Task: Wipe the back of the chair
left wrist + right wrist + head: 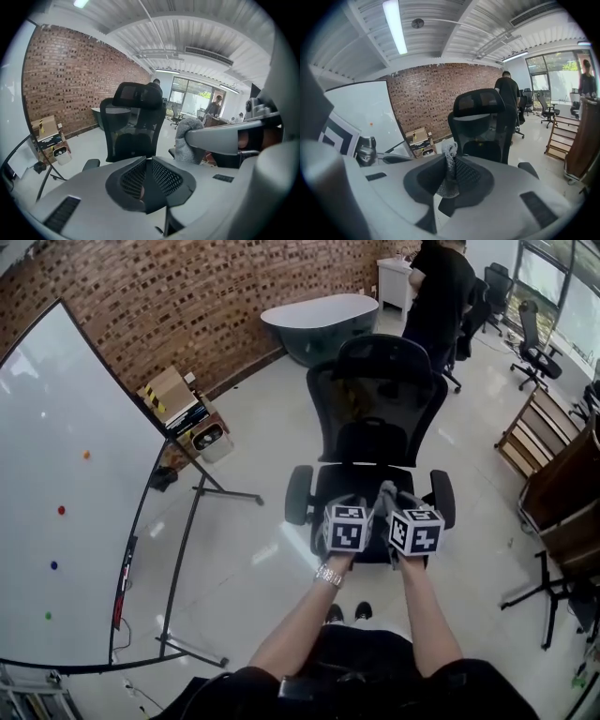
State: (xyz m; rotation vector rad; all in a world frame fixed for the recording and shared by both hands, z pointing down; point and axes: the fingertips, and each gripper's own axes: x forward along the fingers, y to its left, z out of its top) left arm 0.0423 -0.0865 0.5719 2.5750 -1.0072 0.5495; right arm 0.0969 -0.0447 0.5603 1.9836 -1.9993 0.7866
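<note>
A black mesh office chair (380,418) stands on the pale floor in front of me, seat toward me and backrest upright behind it. Both grippers hover side by side over the seat's front edge. My right gripper (394,497) is shut on a grey knitted cloth (385,491), which sticks up between the jaws in the right gripper view (450,171). My left gripper (352,502) is shut with nothing in it (147,161). The left gripper view shows the chair (133,126) ahead and the cloth (188,140) to its right. The chair (483,124) also fills the middle of the right gripper view.
A whiteboard on a metal stand (66,493) stands at the left. Cardboard boxes (173,399) and a grey bathtub (319,320) sit along the brick wall. A person in black (441,287) stands behind the chair. Wooden shelving (539,432) is at the right.
</note>
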